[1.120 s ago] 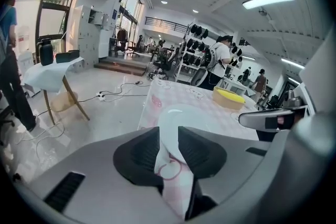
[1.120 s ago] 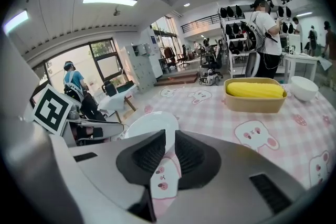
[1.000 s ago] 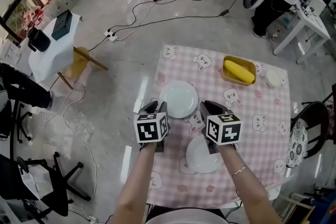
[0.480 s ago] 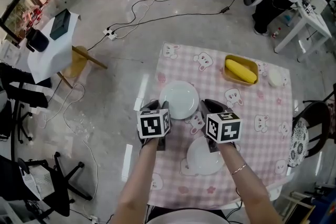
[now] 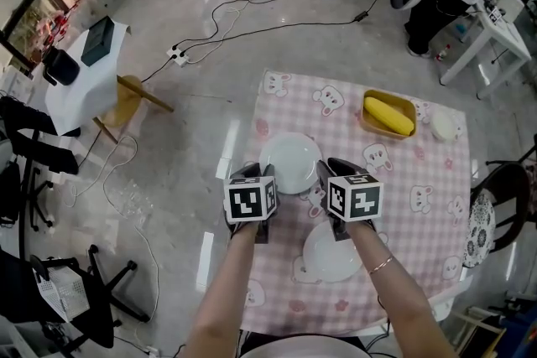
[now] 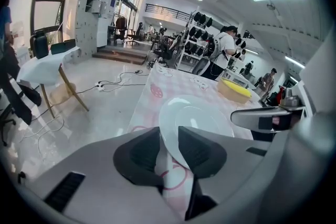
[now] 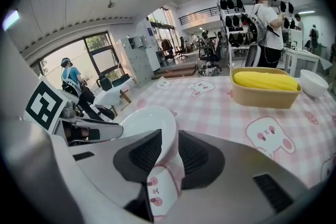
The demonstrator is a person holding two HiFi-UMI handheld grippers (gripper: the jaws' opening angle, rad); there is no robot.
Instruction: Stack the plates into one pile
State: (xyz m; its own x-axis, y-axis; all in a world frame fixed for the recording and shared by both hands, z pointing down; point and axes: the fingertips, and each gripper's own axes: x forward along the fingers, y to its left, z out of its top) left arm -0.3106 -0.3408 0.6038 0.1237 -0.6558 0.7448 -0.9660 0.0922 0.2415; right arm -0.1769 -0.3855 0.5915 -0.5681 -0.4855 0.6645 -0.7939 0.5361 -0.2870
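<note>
Two white plates lie on the pink checked table [image 5: 411,180]. The far plate [image 5: 290,163] [image 6: 197,118] [image 7: 149,120] sits near the table's left edge. The near plate [image 5: 331,254] lies under my right forearm. My left gripper [image 5: 252,173] [image 6: 169,134] has the far plate's near left rim between its jaws. They have just been closing, but a gap still shows at one pad. My right gripper [image 5: 332,170] [image 7: 169,136] straddles the near right rim. Its jaws have just been opening and stand off the plate.
A yellow tray [image 5: 388,115] with a yellow item and a small white bowl [image 5: 441,127] stand at the table's far right. A dark chair [image 5: 495,218] is beside the right edge. Cables cross the floor [image 5: 210,29], and a white side table [image 5: 80,80] stands at the left.
Both grippers stay at the far plate's near rim with hardly any shift. Neither plate has moved on the table.
</note>
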